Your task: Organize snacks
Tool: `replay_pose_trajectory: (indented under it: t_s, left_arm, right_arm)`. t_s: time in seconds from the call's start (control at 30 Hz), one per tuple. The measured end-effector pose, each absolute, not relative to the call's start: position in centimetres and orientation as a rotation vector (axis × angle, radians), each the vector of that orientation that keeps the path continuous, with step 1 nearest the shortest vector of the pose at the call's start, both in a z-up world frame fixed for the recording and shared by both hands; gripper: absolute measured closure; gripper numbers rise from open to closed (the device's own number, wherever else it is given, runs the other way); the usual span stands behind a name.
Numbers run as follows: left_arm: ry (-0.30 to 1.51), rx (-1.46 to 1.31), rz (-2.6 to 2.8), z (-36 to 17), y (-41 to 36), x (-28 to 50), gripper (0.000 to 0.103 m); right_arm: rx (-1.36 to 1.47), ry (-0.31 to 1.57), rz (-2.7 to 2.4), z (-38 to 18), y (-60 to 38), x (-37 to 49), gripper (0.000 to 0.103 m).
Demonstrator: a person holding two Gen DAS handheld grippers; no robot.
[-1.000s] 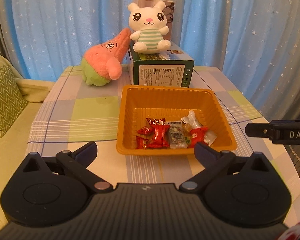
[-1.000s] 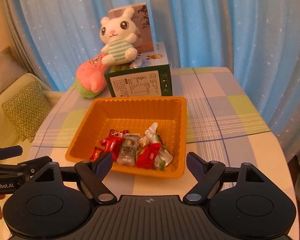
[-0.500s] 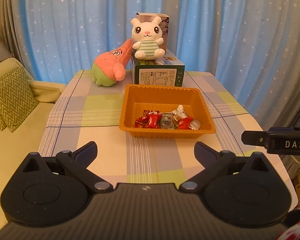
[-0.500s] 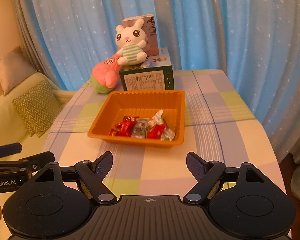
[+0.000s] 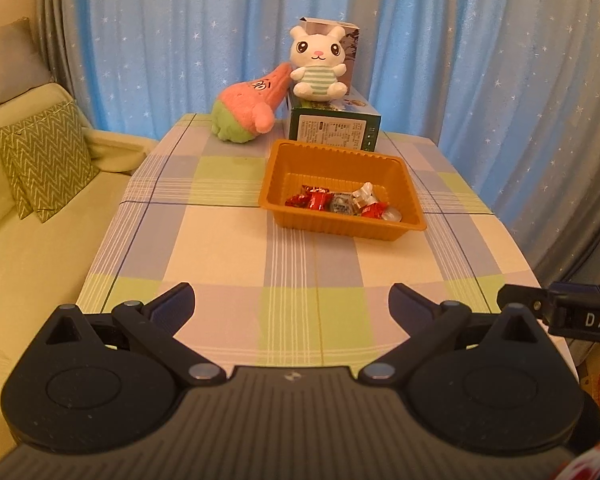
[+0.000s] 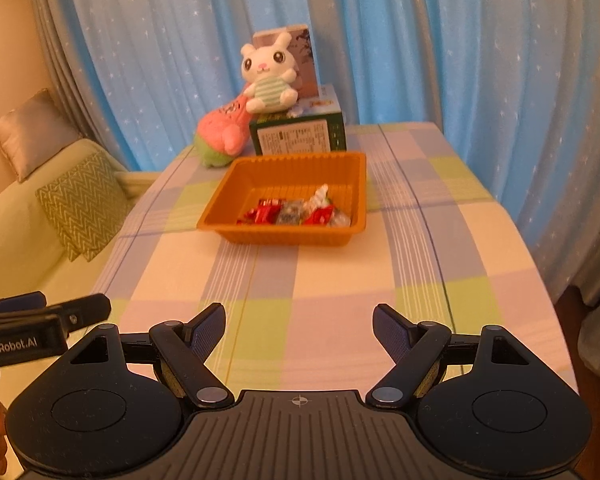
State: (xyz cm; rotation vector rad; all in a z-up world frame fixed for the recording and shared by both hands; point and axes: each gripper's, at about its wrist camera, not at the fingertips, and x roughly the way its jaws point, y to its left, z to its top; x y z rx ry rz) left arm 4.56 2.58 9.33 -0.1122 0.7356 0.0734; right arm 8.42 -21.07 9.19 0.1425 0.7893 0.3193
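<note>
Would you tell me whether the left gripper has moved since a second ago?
Yes. The left gripper has pulled back from the orange tray, which now sits farther off and smaller.

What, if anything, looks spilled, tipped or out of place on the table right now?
Nothing looks spilled. The wrapped snacks all lie inside the orange tray, bunched at its near end. The only oddity is the pink star plush, tipped over and leaning toward the green box.

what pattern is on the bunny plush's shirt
Pale green and white horizontal stripes on the bunny plush, clearest in the left wrist view.
</note>
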Motion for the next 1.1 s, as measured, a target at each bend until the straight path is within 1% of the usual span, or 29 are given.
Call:
replay_pose_trajectory:
  t_s: [0.17, 0.43, 1.1]
  left_arm:
    - [0.760, -0.114, 0.069, 8.9, 2.7, 2.8, 0.001]
    - [0.751, -0.084, 0.050, 9.0, 1.3, 1.0, 0.000]
    - [0.757, -0.067, 0.057, 9.3, 1.0, 0.7, 0.000]
  right_arm:
    - [0.158, 0.813, 0.317, 8.8, -21.5, 6.6, 0.023]
    - [0.157, 0.808, 0.315, 9.3, -21.7, 4.6, 0.023]
    - [0.146, 0.791, 0.305, 9.7, -21.9, 3.1, 0.023]
